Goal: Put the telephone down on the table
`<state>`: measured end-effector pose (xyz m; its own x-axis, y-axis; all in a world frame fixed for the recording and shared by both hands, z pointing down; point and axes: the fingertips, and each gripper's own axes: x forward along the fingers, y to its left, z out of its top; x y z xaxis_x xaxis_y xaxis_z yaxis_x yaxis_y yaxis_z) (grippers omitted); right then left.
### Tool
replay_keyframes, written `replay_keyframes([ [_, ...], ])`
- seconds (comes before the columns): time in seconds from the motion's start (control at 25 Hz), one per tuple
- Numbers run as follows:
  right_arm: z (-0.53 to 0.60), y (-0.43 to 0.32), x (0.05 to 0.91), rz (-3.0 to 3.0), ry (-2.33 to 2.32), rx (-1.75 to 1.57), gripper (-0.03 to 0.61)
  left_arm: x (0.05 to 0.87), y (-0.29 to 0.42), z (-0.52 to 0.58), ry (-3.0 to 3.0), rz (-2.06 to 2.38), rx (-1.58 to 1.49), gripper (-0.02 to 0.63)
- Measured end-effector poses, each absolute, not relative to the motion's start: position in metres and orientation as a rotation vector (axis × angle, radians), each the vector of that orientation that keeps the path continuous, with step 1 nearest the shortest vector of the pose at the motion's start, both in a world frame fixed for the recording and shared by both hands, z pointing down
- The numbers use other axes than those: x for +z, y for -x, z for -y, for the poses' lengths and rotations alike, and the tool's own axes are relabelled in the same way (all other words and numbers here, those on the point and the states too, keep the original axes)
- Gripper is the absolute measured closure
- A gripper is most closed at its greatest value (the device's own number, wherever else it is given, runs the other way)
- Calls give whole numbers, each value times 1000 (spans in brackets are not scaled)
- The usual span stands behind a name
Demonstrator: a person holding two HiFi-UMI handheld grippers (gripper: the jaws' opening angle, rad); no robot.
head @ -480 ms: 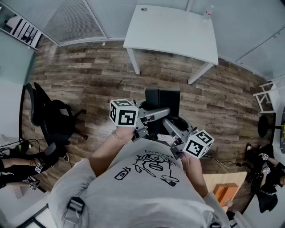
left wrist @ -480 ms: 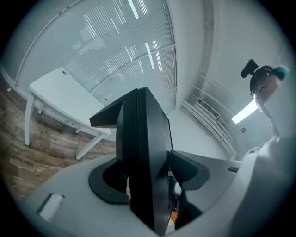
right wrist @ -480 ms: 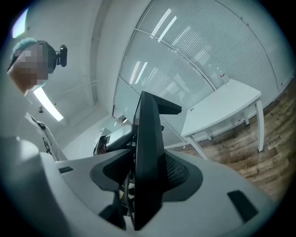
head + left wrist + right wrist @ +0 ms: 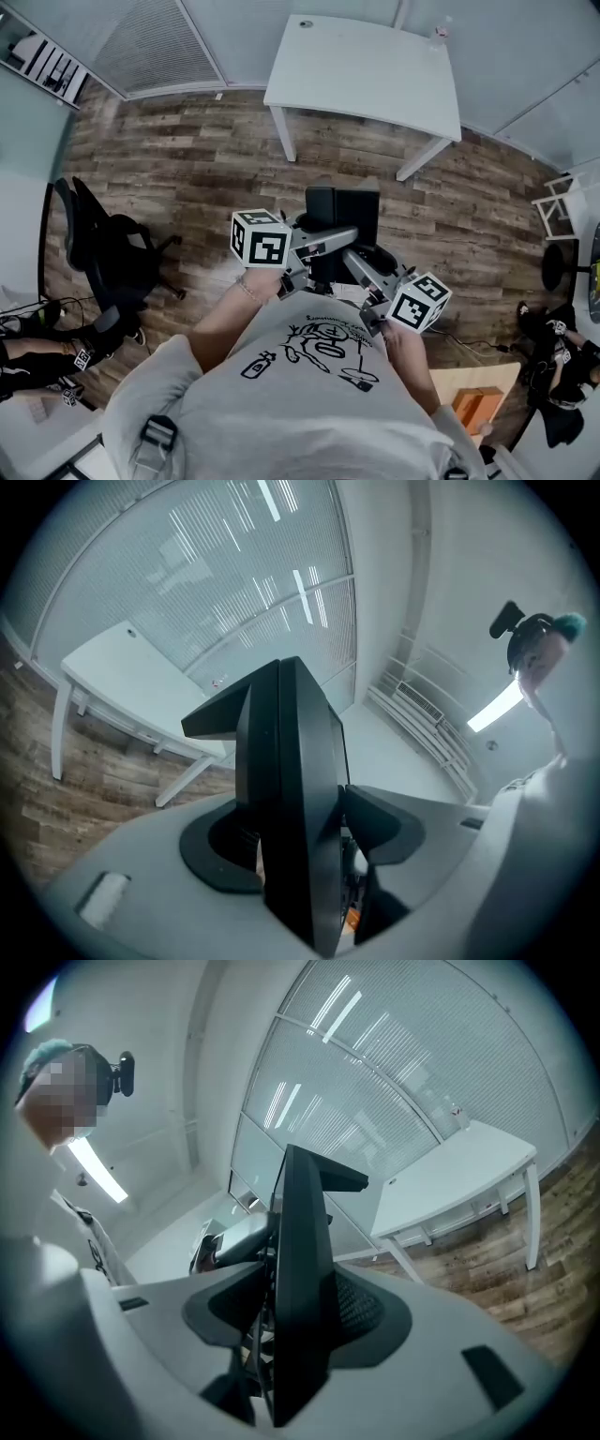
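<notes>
The left gripper (image 4: pixel 300 846) and right gripper (image 4: pixel 291 1321) each pinch the black telephone (image 4: pixel 342 216) between half-closed fingers (image 4: pixel 389 822), well apart from the white tabletop (image 4: pixel 366 66). If either pinch loosens, it could twist free onto the floor (image 4: pixel 187 159).

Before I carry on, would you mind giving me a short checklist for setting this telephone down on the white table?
1. Left gripper grips the telephone: ok, its jaws are closed on the black body.
2. Right gripper grips the telephone: ok, its jaws clamp the other side.
3. Telephone above the white table: not ok, it hangs over the wooden floor, with the table ahead.
4. Landing space on the table: ok, the top is mostly bare, with only a small object at a far corner.
5. Way to the table: ok, the office chair stands off to the left.
6. Trailing cord: cannot tell.
</notes>
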<state>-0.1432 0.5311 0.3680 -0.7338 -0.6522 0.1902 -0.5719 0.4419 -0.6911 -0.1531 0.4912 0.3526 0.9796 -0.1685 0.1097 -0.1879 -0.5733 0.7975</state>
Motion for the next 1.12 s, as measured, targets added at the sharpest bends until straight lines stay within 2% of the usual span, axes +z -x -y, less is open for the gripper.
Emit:
replay_keyframes([
  [0.24, -531, 150, 364, -2576, 1103, -1165, 383, 348, 160, -491, -2192, 244, 26, 341],
  [0.52, -520, 195, 373, -2561, 1134, -1177, 383, 357, 204, -479, -2188, 221, 31, 341],
  [1.12, -474, 192, 382, -2561, 1116, -1205, 383, 367, 201, -433, -2170, 237, 38, 341],
])
